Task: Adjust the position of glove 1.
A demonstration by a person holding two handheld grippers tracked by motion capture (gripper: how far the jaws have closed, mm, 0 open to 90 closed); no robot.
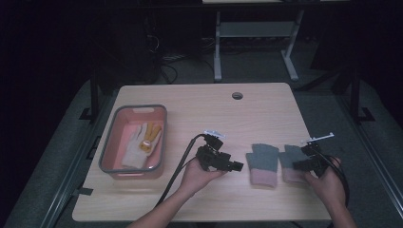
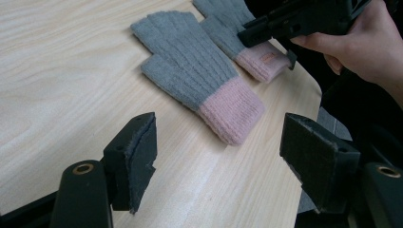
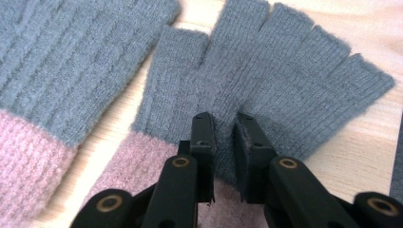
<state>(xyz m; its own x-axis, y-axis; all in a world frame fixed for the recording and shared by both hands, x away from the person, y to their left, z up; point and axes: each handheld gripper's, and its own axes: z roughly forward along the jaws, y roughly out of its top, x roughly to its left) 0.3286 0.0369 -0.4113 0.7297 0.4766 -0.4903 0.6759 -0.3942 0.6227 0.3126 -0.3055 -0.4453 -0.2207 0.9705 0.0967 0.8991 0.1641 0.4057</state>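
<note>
Two grey knit gloves with pink cuffs lie side by side on the wooden table (image 1: 204, 107). The left glove (image 1: 262, 159) (image 2: 190, 71) (image 3: 71, 57) lies flat, just ahead of my left gripper (image 1: 237, 166) (image 2: 221, 142), whose jaws stand wide open and empty. My right gripper (image 1: 295, 165) (image 3: 223, 137) sits over the right glove (image 1: 289, 156) (image 2: 223, 26) (image 3: 294, 76), its jaws closed on a pinched fold of grey knit near the cuff. In the left gripper view the right gripper (image 2: 252, 33) shows over that glove, held by a hand.
A pink basin with a grey rim (image 1: 108, 142) stands at the table's left with white and yellow work gloves (image 1: 142, 137) inside. A cable hole (image 1: 237, 95) sits near the far edge. White desk legs (image 1: 217, 47) stand behind the table.
</note>
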